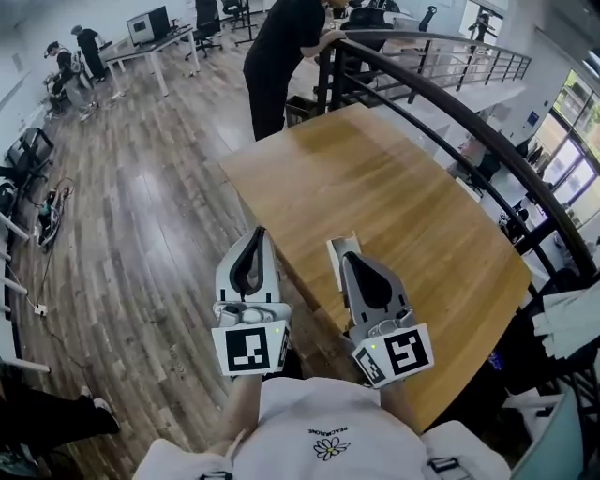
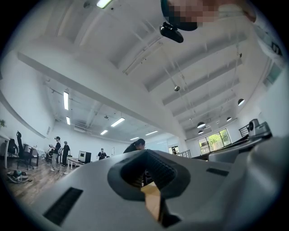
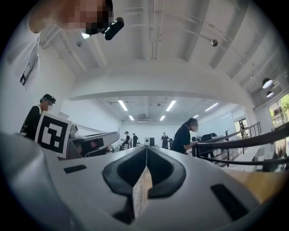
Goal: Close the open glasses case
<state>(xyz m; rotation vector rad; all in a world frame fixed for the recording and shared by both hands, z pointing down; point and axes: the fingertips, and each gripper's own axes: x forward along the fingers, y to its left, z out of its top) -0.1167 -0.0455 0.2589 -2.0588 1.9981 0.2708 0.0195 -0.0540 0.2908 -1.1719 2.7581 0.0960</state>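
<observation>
No glasses case is plain to see in any view. A small pale object (image 1: 339, 251) lies at the near edge of the wooden table (image 1: 394, 197), partly hidden by my right gripper; what it is I cannot tell. My left gripper (image 1: 259, 234) is held close to my chest over the floor, left of the table's edge, its jaws shut and empty. My right gripper (image 1: 352, 259) is beside it at the table's near edge, also shut and empty. In the left gripper view the left gripper's (image 2: 145, 152) jaws meet, and in the right gripper view the right gripper (image 3: 146, 147) is likewise closed, both aimed slightly upward into the room.
A curved black railing (image 1: 450, 103) runs along the table's far and right sides. A person in black (image 1: 281, 56) leans on it at the far end. Wooden floor (image 1: 141, 206) lies to the left, with desks and monitors (image 1: 150, 28) further back and cables (image 1: 47, 216).
</observation>
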